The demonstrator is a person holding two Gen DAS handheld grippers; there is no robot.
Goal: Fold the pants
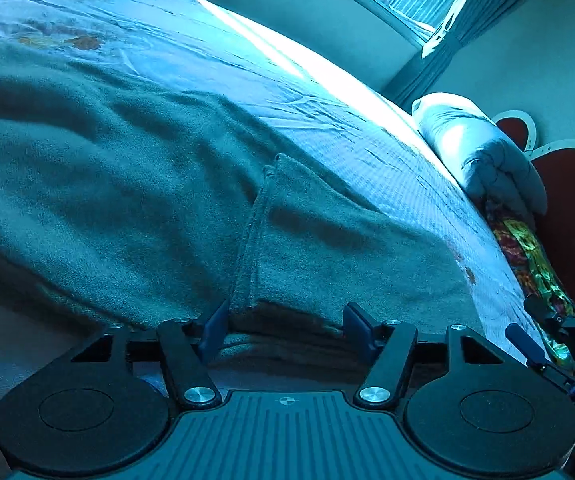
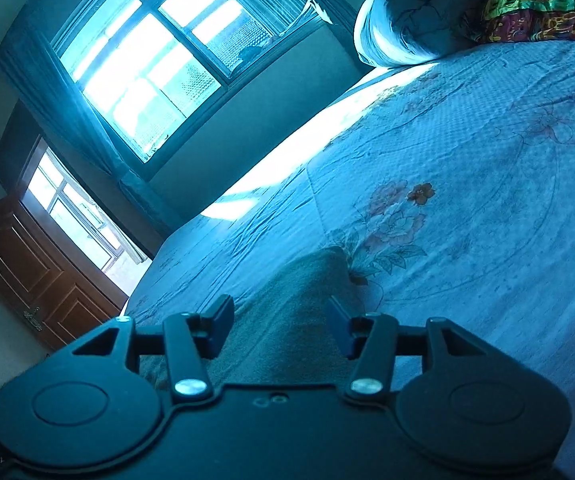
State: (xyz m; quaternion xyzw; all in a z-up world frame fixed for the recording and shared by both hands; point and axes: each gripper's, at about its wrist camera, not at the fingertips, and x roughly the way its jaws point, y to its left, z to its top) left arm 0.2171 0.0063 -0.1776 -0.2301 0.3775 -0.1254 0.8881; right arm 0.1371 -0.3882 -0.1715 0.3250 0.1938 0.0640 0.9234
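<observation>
grey pants (image 1: 127,184) lie spread on the floral bedsheet (image 2: 467,152). left gripper (image 1: 283,326) straddles a fold, pads apart; right gripper (image 2: 281,326) spread over a pants corner, not pinching.

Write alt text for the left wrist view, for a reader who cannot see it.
Grey-green pants lie rumpled on a bed's pale floral sheet, a thick folded edge lying between the left gripper's parted blue fingers. A rolled white quilt and bright patterned cloth sit at the bed's right end, with the right gripper at the frame's right edge.
</observation>
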